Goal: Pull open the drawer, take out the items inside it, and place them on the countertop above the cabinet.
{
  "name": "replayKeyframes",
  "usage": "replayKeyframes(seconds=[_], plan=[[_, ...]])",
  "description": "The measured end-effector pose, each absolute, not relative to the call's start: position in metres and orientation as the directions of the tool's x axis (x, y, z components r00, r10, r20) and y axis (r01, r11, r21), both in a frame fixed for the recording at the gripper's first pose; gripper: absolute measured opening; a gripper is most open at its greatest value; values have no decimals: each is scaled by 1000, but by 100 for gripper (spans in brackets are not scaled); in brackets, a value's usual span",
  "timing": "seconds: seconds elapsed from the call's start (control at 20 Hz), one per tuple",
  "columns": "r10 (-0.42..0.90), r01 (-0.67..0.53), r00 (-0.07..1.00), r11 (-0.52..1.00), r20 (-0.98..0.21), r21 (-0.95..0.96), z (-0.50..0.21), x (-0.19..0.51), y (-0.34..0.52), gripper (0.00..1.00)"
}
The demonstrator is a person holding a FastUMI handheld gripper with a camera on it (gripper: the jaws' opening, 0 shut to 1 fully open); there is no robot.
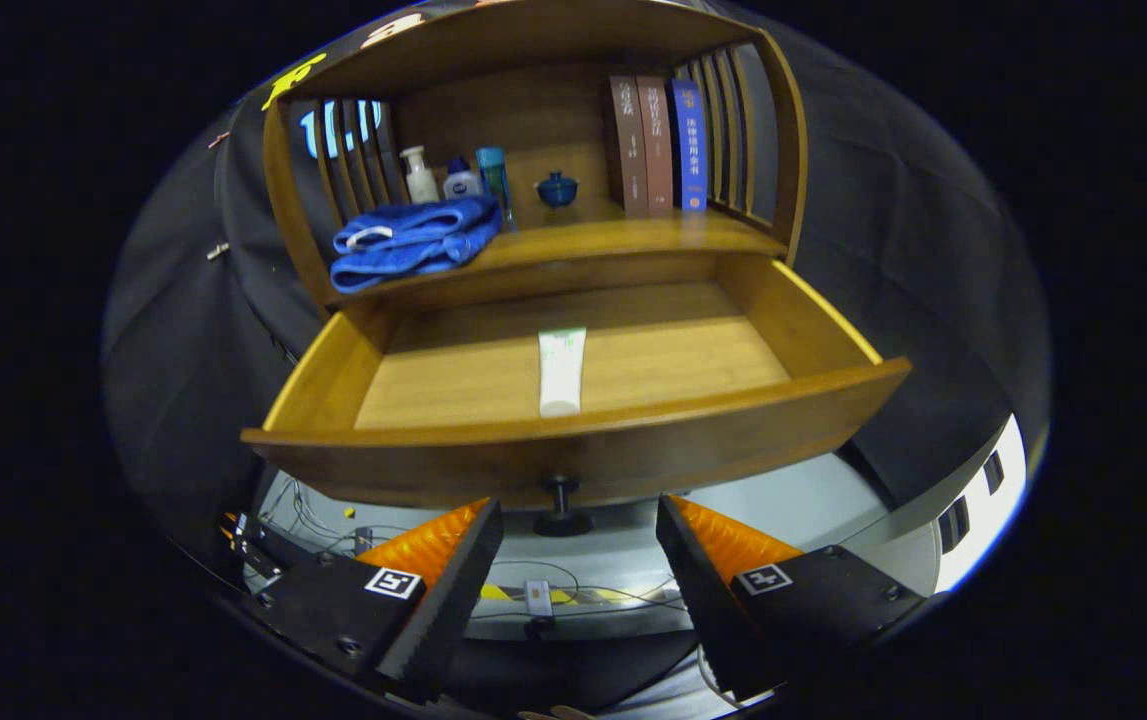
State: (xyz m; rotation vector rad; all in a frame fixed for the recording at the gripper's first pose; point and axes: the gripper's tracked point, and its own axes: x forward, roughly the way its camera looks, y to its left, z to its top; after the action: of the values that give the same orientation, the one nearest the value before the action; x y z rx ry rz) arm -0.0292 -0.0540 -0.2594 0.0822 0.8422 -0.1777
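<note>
Now the drawer (573, 400) is standing pulled well out of the cabinet (543, 150), and one item is lying on its floor: a tube (562, 370), lengthwise, near the middle and a little toward the near wall, cap end nearest the front panel. The countertop (623, 235) above is already carrying a blue towel (411, 240) on the left, some bottles (453, 180) and a small blue pot (557, 188) behind it, and books (657, 145) on the right.

What could go wrong, as I judge it: the tube is lying flat on the wood, so fingers coming down steeply may skid it along the floor or only pinch its thin crimped far end and let it droop. The front panel is rising between the fingers and the tube, and the knob (560, 497) is jutting out just ahead, so a low approach may knock the drawer back in. On the lift, the shelf edge overhanging the far end could catch the tube.

The gripper (578, 545) is hovering below and in front of the drawer, jaws spread wide, holding nothing and touching nothing; the knob is sitting in the gap between them, just beyond the tips.
</note>
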Motion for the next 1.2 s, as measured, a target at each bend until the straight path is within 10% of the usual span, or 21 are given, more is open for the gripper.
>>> replayKeyframes(seconds=[0.35, 1.2], plan=[[-66, 110, 666, 994, -743, 10, -255, 86, -42, 99], [-102, 109, 73, 990, -992, -94, -409, 103, -66, 94]])
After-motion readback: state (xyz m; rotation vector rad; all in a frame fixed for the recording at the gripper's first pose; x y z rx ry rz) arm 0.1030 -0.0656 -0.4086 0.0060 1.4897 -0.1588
